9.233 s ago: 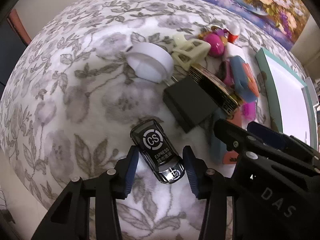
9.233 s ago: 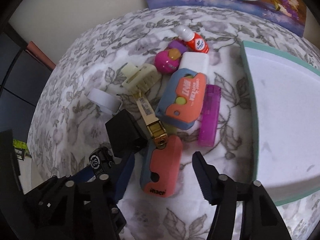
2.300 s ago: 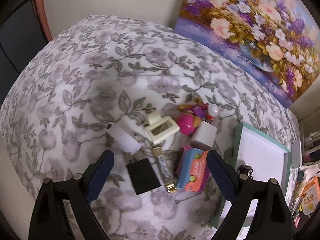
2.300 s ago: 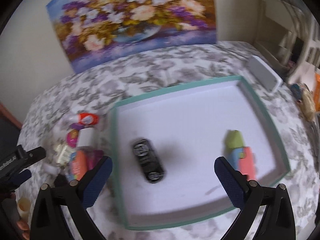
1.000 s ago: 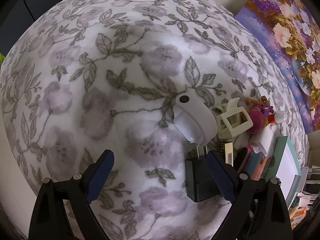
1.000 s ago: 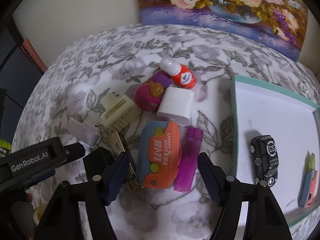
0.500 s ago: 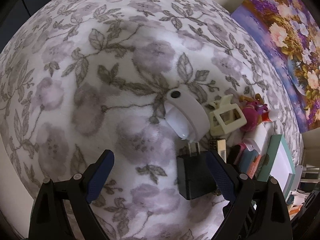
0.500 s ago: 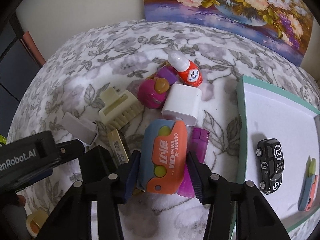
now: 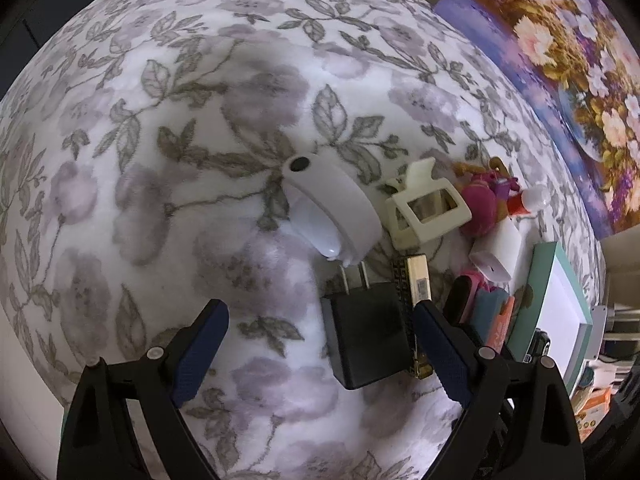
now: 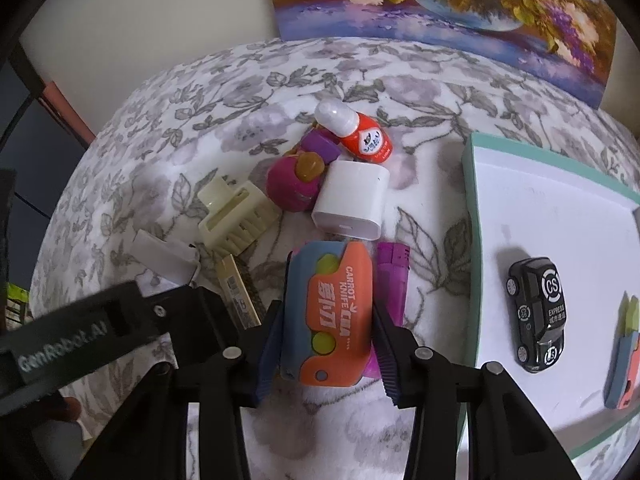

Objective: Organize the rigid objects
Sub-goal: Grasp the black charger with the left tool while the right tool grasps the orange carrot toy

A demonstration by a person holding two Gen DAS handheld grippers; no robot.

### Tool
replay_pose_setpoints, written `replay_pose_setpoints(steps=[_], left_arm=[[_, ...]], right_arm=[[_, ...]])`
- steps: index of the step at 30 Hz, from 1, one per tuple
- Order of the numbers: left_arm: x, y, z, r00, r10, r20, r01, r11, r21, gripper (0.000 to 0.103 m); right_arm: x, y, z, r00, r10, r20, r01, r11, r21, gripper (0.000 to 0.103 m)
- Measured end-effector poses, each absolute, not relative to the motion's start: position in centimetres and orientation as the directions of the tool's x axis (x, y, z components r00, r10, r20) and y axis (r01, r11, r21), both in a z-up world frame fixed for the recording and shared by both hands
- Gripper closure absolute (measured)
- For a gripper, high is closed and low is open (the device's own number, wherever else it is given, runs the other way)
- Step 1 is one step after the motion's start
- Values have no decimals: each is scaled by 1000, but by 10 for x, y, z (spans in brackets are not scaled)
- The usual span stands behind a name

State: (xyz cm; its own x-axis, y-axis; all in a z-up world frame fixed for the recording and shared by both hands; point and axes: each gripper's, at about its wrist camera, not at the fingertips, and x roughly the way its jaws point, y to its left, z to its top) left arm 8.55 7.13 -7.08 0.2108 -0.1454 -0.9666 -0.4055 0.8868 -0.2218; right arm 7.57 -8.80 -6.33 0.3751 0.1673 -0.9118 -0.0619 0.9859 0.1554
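My right gripper [image 10: 326, 340] is shut on the orange and blue carrot knife [image 10: 332, 312], its fingers pressed on both sides, over the floral cloth. My left gripper [image 9: 320, 340] is open, with the black plug charger [image 9: 366, 336] between its fingers, nearer the right one. The teal tray [image 10: 472, 240] at right holds a black toy car [image 10: 538, 312] and a small carrot knife [image 10: 624, 356].
Around the knife lie a purple lighter [image 10: 392, 276], a white charger cube [image 10: 352, 200], an orange bottle [image 10: 360, 136], a pink toy [image 10: 292, 184], a cream hair clip [image 10: 236, 216], a gold bar [image 10: 236, 288] and a white round device [image 9: 332, 208].
My right gripper has come down and closed on the carrot knife. My left gripper has moved closer to the black charger, staying open.
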Motion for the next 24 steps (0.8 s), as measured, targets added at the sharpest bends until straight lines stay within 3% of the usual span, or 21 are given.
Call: replay_pose_setpoints(steps=[24], left_arm=[[80,67,-75,191,-98,-977,-365,917,-164,15]], right_arm=[[73,-106,-52,375,180,-910,-40,983,178,58]])
